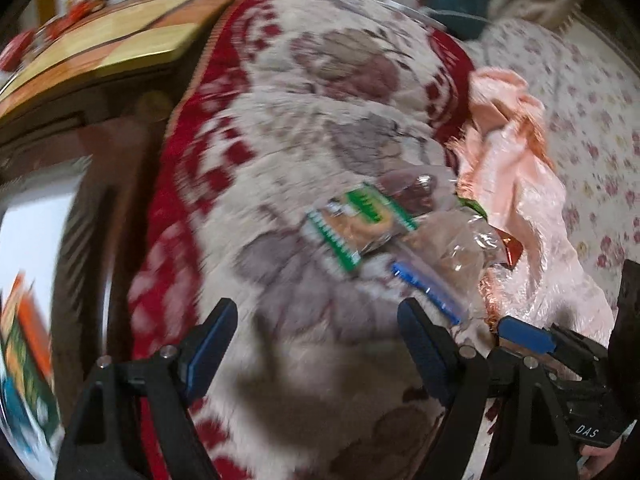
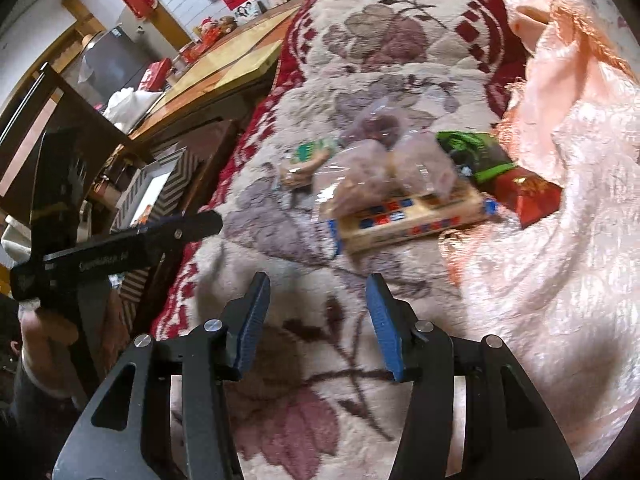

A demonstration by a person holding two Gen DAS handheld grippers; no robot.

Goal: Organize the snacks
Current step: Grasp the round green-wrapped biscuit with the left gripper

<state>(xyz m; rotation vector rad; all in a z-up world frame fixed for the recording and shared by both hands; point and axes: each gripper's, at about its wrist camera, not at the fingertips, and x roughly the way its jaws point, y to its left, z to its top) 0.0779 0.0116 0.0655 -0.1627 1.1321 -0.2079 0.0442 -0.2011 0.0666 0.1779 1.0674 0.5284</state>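
Note:
A heap of snacks lies on the floral blanket (image 1: 320, 128). It holds a green-and-white biscuit packet (image 1: 360, 224) (image 2: 308, 158), a clear zip bag (image 1: 448, 256) (image 2: 384, 160), a yellow box with blue and red squares (image 2: 412, 216), a green packet (image 2: 476, 152) and a red packet (image 2: 528, 196). My left gripper (image 1: 320, 320) hovers just short of the heap, open, nothing between its fingers. My right gripper (image 2: 318, 300) is also open and empty, a little short of the yellow box. One of its blue pads (image 1: 524, 334) shows to the right in the left wrist view.
A pink satin cloth (image 2: 560, 120) (image 1: 516, 168) is bunched against the right of the heap. A wooden table (image 2: 224, 68) (image 1: 100, 52) stands beyond the blanket's left edge, with a patterned box (image 2: 156, 188) below it. A hand (image 2: 40, 332) holds the left gripper's body.

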